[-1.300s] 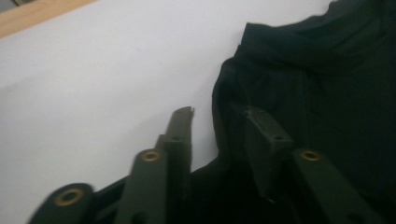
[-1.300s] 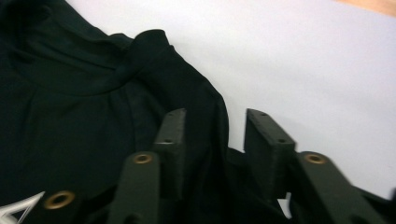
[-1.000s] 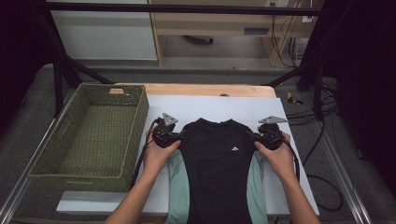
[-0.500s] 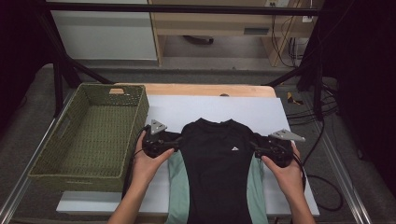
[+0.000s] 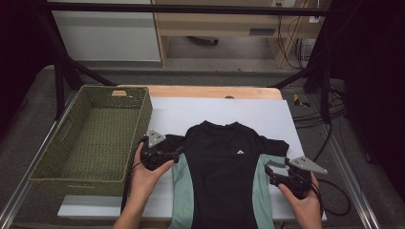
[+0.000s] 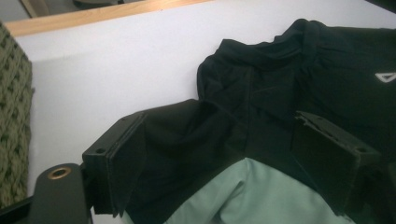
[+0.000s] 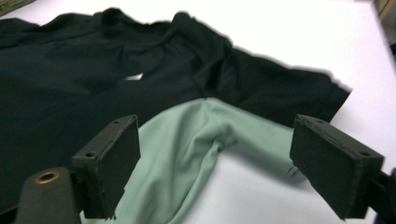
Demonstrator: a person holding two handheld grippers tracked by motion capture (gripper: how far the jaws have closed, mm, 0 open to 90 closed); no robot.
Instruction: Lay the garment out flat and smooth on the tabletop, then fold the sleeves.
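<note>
A black T-shirt with mint-green side panels lies face up on the white table cover, its collar away from me. My left gripper is at the shirt's left sleeve. In the left gripper view the jaws stand apart with the black sleeve lying loosely between them; they have just been opening. My right gripper is nearer the front edge, beside the right green panel. Its jaws have just opened further and stand wide over the green cloth without pressing on it.
A green woven basket stands at the left of the table, close to my left hand, with nothing in it. A wooden table edge runs along the back. Cables trail off the right side.
Both grippers opened and let go of the shirt's shoulders. Both hands drew back toward me; the right one went further, to the right and nearer the front edge. The sleeves now lie spread out.
</note>
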